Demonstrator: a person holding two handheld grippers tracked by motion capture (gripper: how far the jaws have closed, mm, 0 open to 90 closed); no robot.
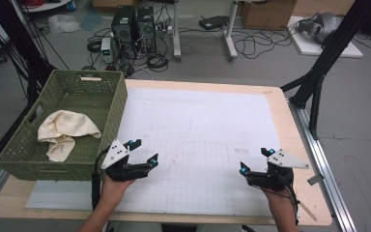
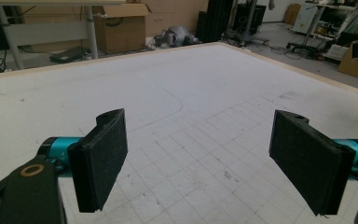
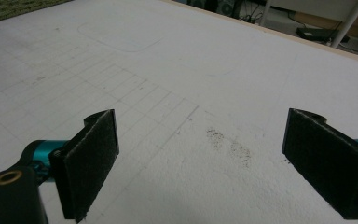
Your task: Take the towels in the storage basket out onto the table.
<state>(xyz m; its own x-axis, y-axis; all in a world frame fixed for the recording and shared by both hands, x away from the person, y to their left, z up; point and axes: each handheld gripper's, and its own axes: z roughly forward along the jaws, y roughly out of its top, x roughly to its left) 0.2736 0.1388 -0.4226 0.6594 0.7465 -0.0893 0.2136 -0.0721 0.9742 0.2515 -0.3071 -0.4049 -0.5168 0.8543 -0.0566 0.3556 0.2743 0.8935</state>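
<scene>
My left gripper (image 1: 145, 151) hovers over the white gridded mat (image 1: 198, 125) near the table's front left, held by a hand, jaws open and empty. In the left gripper view the left gripper (image 2: 205, 163) shows two black pads (image 2: 100, 156) spread wide with only mat between them. My right gripper (image 1: 254, 160) is at the front right of the mat, also open and empty. The right gripper view has the right gripper (image 3: 214, 161) with pads (image 3: 91, 161) far apart above the mat. A cream cloth (image 1: 66, 130) lies crumpled inside the green woven basket (image 1: 108, 104) at the table's left.
The mat covers most of the wooden table (image 1: 292, 125). Beyond the far edge the floor holds computer towers (image 1: 134, 26), cables, white desk legs (image 1: 231, 29) and cardboard boxes (image 1: 265, 13). Black frame struts (image 1: 321, 67) stand right of the table.
</scene>
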